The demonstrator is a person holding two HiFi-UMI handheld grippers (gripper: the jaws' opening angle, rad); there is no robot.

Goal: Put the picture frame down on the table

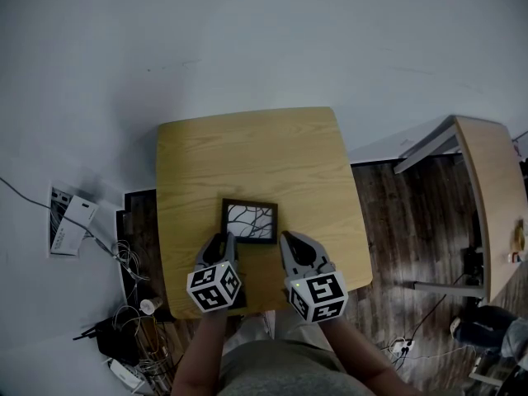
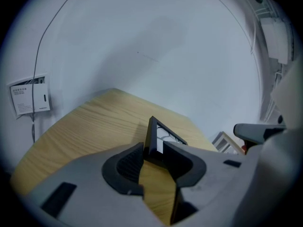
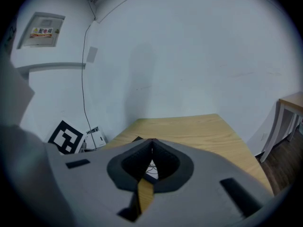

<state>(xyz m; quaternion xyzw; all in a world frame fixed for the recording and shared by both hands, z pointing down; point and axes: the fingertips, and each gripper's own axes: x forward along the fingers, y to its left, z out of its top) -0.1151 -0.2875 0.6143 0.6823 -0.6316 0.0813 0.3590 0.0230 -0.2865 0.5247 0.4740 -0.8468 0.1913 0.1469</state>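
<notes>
A white box (image 1: 73, 223) with a printed label sits at the left above a tangle of cables (image 1: 132, 337), a second light-wood table (image 1: 488, 196) on pale legs stands at the right on the dark plank floor (image 1: 396, 213), and a small sign (image 3: 42, 31) hangs high on the pale wall (image 3: 189, 56).

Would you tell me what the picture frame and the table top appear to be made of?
Picture frame: matte black moulding with no glare; wood or plastic, unclear. Table: pale wood or wood-look laminate with a satin finish; long grain lines show.
</notes>
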